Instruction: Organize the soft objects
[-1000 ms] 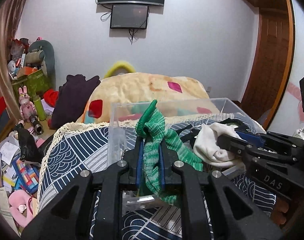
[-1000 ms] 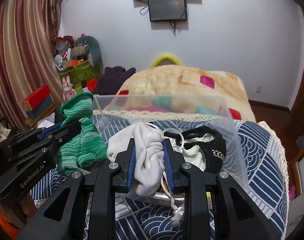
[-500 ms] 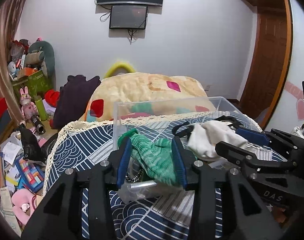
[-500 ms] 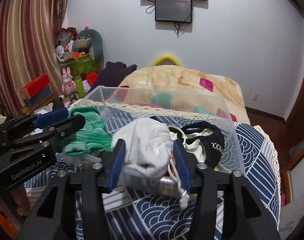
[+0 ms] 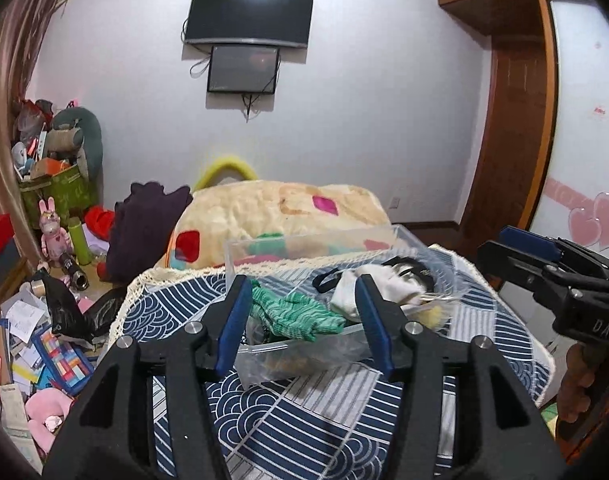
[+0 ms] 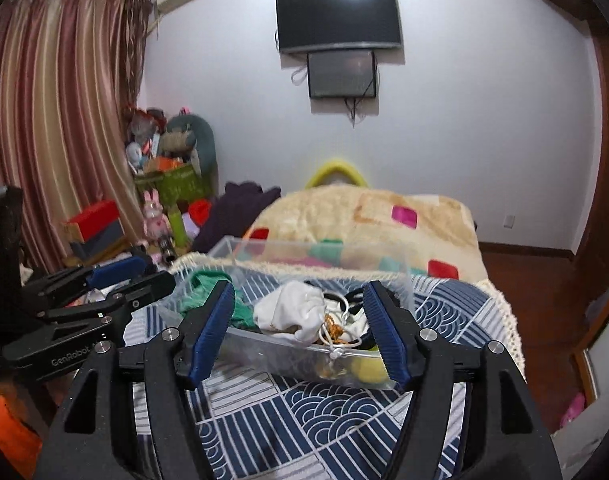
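Green knit sock point(image 5: 294, 314) and white cloth point(image 6: 294, 314) lie in the clear bin point(image 5: 304, 246) at frame centre; your left gripper point(image 5: 302, 320) and right gripper point(image 6: 300, 326) gape wide, empty, so next locate another soft item.

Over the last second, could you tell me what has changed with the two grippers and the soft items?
Both grippers let go: the left gripper released the green knitted sock and the right gripper released the white cloth. Both items now lie in the clear plastic box, and both grippers have opened wide and pulled back. The box, the patterned cover and the room behind look unchanged.
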`<action>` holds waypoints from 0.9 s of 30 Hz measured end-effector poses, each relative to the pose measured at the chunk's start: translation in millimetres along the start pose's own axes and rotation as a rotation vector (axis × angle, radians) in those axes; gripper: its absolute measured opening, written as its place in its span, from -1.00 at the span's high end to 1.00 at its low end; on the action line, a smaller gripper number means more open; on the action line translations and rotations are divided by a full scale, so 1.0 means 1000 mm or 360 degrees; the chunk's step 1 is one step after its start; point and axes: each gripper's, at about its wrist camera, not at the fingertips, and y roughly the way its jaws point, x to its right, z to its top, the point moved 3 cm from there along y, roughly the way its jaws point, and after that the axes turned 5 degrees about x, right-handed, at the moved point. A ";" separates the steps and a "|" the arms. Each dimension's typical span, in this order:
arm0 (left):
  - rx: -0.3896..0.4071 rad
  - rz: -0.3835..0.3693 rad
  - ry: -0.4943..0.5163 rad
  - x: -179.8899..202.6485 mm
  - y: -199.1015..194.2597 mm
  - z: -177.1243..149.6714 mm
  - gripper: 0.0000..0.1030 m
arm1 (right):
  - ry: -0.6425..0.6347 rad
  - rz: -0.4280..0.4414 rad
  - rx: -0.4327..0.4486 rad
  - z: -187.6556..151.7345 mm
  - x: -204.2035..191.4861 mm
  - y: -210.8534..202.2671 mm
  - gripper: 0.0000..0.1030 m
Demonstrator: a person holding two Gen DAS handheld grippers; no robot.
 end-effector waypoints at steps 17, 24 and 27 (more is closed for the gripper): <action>0.0253 -0.0014 0.0075 0.026 -0.065 -0.002 -0.96 | 0.0003 -0.0050 0.0205 -0.007 -0.007 -0.047 -0.70; 0.0254 -0.0017 0.0070 0.030 -0.064 -0.012 -0.98 | -0.0030 -0.0087 0.0275 -0.014 -0.010 -0.054 -1.00; 0.0259 -0.0019 0.0070 0.030 -0.066 -0.014 -0.98 | -0.0033 -0.0072 0.0279 -0.017 -0.010 -0.056 -1.00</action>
